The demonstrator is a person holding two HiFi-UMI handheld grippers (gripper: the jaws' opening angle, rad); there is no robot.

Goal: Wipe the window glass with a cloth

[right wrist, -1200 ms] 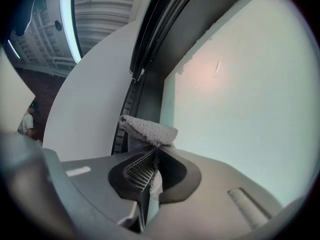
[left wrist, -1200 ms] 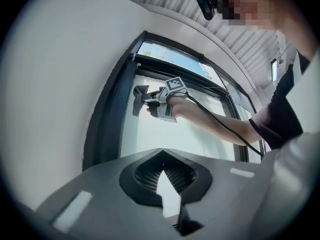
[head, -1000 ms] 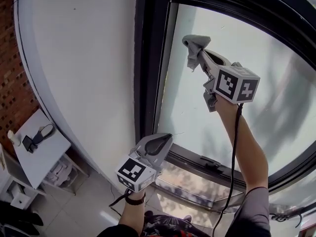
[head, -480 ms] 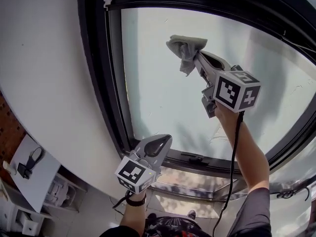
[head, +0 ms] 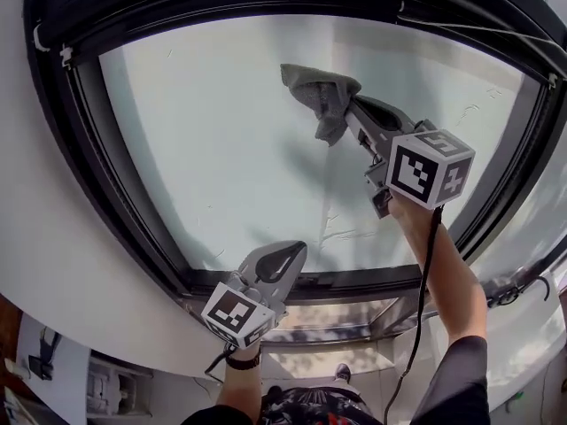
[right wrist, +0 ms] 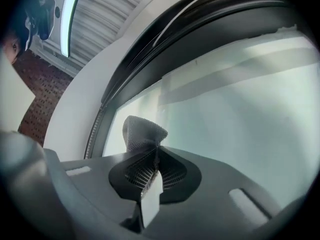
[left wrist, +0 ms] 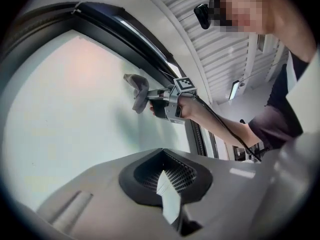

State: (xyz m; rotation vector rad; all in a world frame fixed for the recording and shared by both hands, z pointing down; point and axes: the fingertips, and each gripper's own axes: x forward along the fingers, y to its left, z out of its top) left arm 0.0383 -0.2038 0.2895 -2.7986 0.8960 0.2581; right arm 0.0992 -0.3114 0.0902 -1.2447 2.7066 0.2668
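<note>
Right tongs (head: 344, 112): clamped on the grey cloth (head: 317, 94), upper centre of the head view.
Left tongs (head: 282, 262): jaws together, nothing between them (idle), low centre, in front of the bottom rail (head: 354, 282).
Cloth: bunched against the window glass (head: 213, 149), upper middle of the pane.
Change: a second ago the cloth sat close by the left upright (head: 97, 158); now it is well clear of it.
Reading: the stroke is probably crossing the upper pane; the lower glass likely still needs wiping.
</note>
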